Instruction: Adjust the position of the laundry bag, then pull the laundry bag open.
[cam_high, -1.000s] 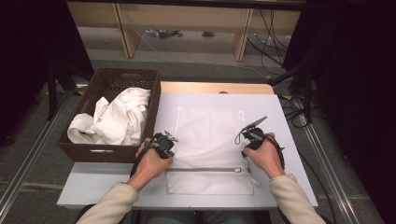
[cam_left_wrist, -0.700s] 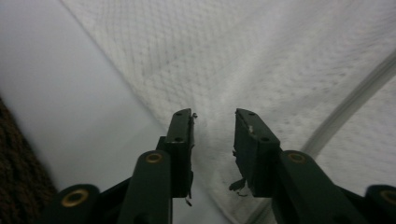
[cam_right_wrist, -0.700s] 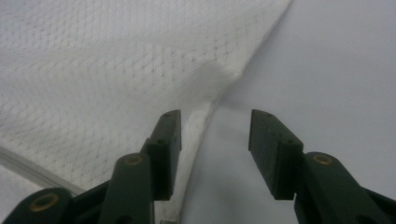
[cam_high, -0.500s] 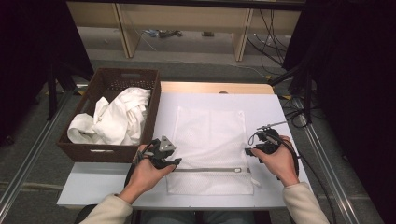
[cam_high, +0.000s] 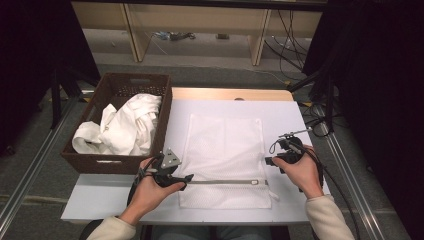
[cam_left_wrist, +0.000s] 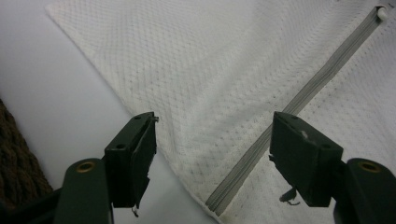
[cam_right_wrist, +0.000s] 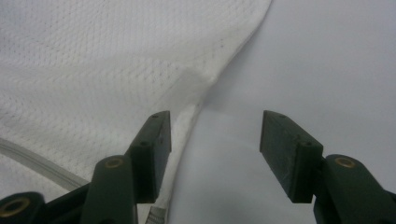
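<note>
A white mesh laundry bag (cam_high: 222, 145) lies flat on the white table (cam_high: 287, 117), its grey zipper (cam_high: 225, 182) running across near the front edge. My left gripper (cam_high: 186, 178) sits at the zipper's left end. Its jaws have just been opening and stand open over the bag's corner (cam_left_wrist: 210, 60) and the zipper (cam_left_wrist: 299, 100), pressing on nothing. My right gripper (cam_high: 269, 161) is at the bag's right edge. Its jaws have just opened wide, with the bag's hem (cam_right_wrist: 187, 116) beside one jaw and bare table (cam_right_wrist: 317, 60) between them.
A brown woven basket (cam_high: 100, 162) stands at the table's left with a crumpled white cloth (cam_high: 125, 125) in it. A wooden strip (cam_high: 230, 94) runs along the table's far edge. Cables lie on the floor at the right.
Both grippers have let go of the bag and opened. The left hand has drawn toward the near edge, to the zipper's end. The right hand has moved right, off the bag.
</note>
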